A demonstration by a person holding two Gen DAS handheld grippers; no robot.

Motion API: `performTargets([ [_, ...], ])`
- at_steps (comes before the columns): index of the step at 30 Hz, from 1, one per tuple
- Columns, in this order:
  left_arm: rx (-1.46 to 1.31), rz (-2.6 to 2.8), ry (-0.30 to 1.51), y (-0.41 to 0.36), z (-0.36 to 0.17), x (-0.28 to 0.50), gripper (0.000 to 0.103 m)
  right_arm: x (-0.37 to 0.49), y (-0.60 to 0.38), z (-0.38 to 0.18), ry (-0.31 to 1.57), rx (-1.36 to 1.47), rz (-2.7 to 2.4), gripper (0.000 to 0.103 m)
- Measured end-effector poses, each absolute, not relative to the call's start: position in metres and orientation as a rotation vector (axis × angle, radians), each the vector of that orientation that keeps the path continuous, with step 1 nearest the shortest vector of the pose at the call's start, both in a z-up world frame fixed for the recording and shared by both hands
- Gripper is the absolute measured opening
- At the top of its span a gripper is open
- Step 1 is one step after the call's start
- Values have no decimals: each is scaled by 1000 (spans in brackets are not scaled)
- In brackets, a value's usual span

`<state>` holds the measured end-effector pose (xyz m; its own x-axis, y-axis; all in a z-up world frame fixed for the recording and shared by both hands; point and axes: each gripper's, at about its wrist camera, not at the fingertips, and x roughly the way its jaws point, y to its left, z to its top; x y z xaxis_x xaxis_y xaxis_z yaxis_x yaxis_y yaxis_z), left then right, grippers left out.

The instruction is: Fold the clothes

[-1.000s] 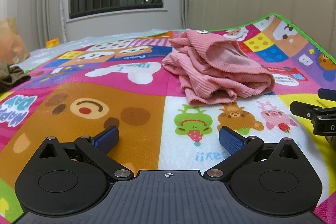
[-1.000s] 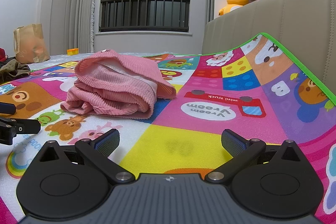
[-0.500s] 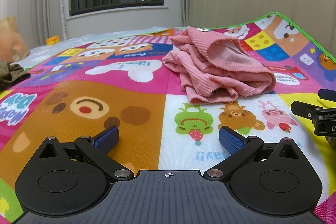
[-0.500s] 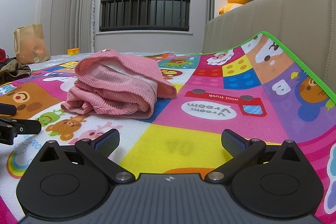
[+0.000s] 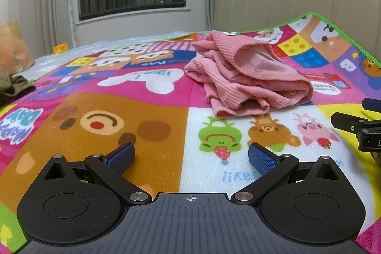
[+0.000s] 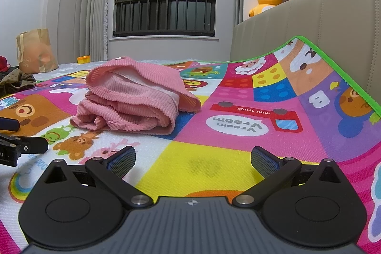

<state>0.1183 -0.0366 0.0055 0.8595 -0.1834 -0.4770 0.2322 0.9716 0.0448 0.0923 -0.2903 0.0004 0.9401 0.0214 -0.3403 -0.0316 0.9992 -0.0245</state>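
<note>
Pink corduroy garment (image 5: 247,77) lies in a loose, rumpled heap on the cartoon play mat (image 5: 100,125), ahead of both grippers and touching neither. Left gripper (image 5: 190,157): jaws spread wide, blue pads (image 5: 120,156) well apart, nothing between them; it sits low over the mat, with the garment ahead and to its right, beyond the printed frog and bear. Right gripper (image 6: 193,158): jaws likewise spread wide, blue pads (image 6: 264,162) apart and holding nothing; it sits low over a yellow panel of the mat, with the garment ahead and to its left. From the right wrist view the heap shows a folded-over upper flap with a paler ribbed lining exposed at its opening, and bunched layers beneath. Each gripper appears at the edge of the other's view: the right one at the far right of the left wrist view, the left one at the far left of the right wrist view. Beyond the garment, the mat's green-edged far side curls up against a beige padded panel (image 6: 309,20). A yellow plush duck (image 6: 266,0) sits on the ledge above that panel. A brown paper bag (image 6: 35,51) stands far ahead to the left, below the barred window (image 6: 164,16).
</note>
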Motion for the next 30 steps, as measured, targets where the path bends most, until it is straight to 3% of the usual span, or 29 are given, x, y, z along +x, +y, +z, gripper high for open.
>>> performTargets([
  [30,109,-205,482,-38,5,118,103,93,-293,1,358,-12,38,103],
])
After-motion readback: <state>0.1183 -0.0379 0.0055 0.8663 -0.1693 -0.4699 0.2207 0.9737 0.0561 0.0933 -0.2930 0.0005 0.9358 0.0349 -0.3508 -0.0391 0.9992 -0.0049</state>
